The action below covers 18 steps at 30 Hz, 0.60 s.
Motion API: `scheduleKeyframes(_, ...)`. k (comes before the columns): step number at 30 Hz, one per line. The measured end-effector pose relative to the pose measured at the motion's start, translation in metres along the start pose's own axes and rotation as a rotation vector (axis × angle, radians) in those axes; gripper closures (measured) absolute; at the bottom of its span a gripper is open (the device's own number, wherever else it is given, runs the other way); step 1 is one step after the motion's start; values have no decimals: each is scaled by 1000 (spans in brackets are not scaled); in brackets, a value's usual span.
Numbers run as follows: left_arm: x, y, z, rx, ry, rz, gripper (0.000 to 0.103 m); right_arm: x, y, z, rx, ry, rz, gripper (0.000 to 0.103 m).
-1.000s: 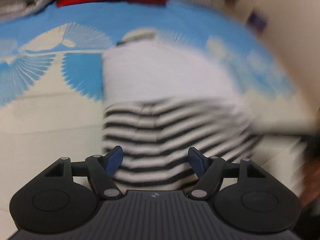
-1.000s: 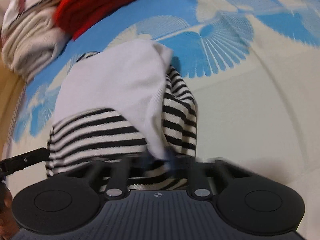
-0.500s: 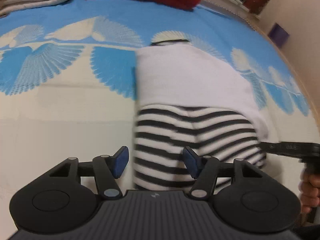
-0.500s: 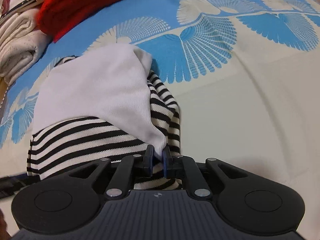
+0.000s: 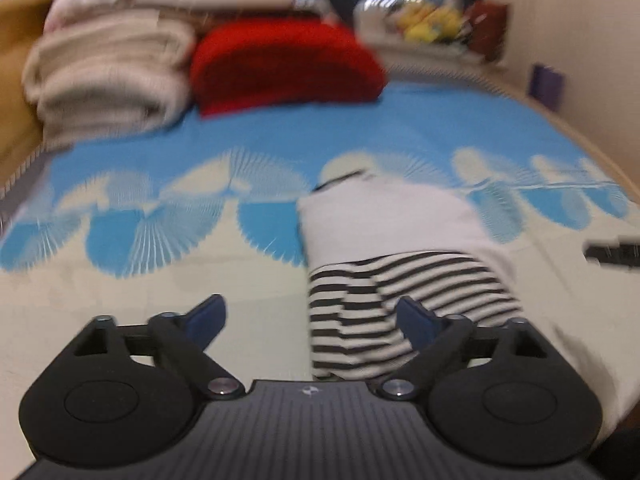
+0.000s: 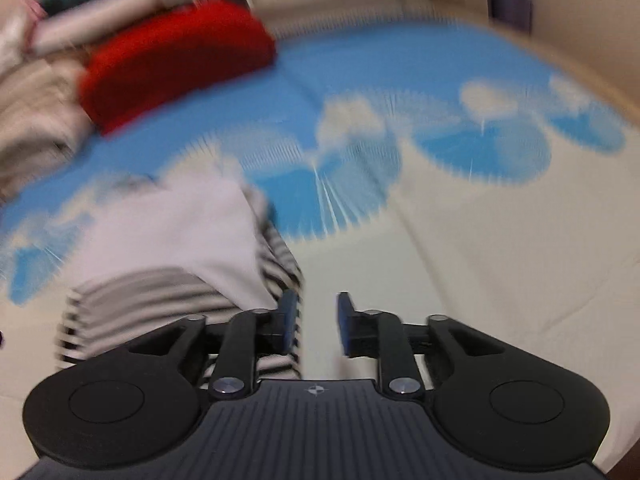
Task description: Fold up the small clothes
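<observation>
A small garment, white (image 5: 384,216) with a black-and-white striped part (image 5: 400,288), lies folded on the blue and cream bedspread (image 5: 160,272). My left gripper (image 5: 312,320) hovers above its near left edge, jaws opening wide, nothing pressed between the pads. In the right wrist view the same garment (image 6: 172,232) lies to the left, blurred. My right gripper (image 6: 316,320) is at its near right corner, jaws opening, with only bedspread showing between the blue pads. The tip of the right gripper (image 5: 612,254) shows at the right edge of the left wrist view.
A folded red blanket (image 5: 284,64) and stacked beige blankets (image 5: 104,80) lie at the far side of the bed. Toys (image 5: 428,26) stand beyond them by a cream wall (image 5: 580,40). Cream bedspread (image 6: 500,248) stretches to the right of the garment.
The right gripper has let go of the white corner it pinched and its jaws have parted. Both grippers have lifted and tilted up, so the far blankets now show. The left jaws have widened.
</observation>
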<state>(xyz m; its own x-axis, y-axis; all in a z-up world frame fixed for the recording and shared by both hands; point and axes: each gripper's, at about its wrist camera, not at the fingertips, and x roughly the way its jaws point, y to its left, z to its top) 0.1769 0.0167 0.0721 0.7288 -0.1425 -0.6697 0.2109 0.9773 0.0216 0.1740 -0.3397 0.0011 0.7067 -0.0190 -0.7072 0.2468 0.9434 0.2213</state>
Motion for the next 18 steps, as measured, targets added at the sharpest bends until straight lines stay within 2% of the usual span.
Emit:
scheduleKeyframes(1, -17, -6, -8, -4, -26, -15, 1, -24, 2, -2, 5, -50, 32, 58)
scheduleKeyframes(4, -54, -29, -39, -20, -54, -53, 0, -83, 14, -19, -47, -158, 68, 38)
scheduleKeyframes(5, -62, -37, -48, -24, -60, -48, 0, -99, 17, -28, -64, -182, 73, 34)
scheduleKeyframes(7, -76, -53, -67, -33, -72, -33, 0, -123, 21, -47, -96, -206, 90, 20)
scheduleKeyframes(9, -83, -65, -85, -24, -85, -23, 0, -136, 25, -70, -121, -210, 79, 14)
scheduleKeyframes(11, -80, -73, -99, -12, -54, -8, 0, -140, 27, -94, -158, -211, 75, 13)
scheduleKeyframes(14, -68, -72, -102, -53, -23, -36, 0, -139, 32, -116, -150, -181, 54, 13)
scheduleKeyframes(15, -64, -70, -102, -70, -25, -22, 0, -137, 33, -120, -145, -168, 62, 13)
scheduleKeyframes(18, -50, -63, -99, -116, -12, 7, 0, -134, 46, -128, -221, -170, 12, 13)
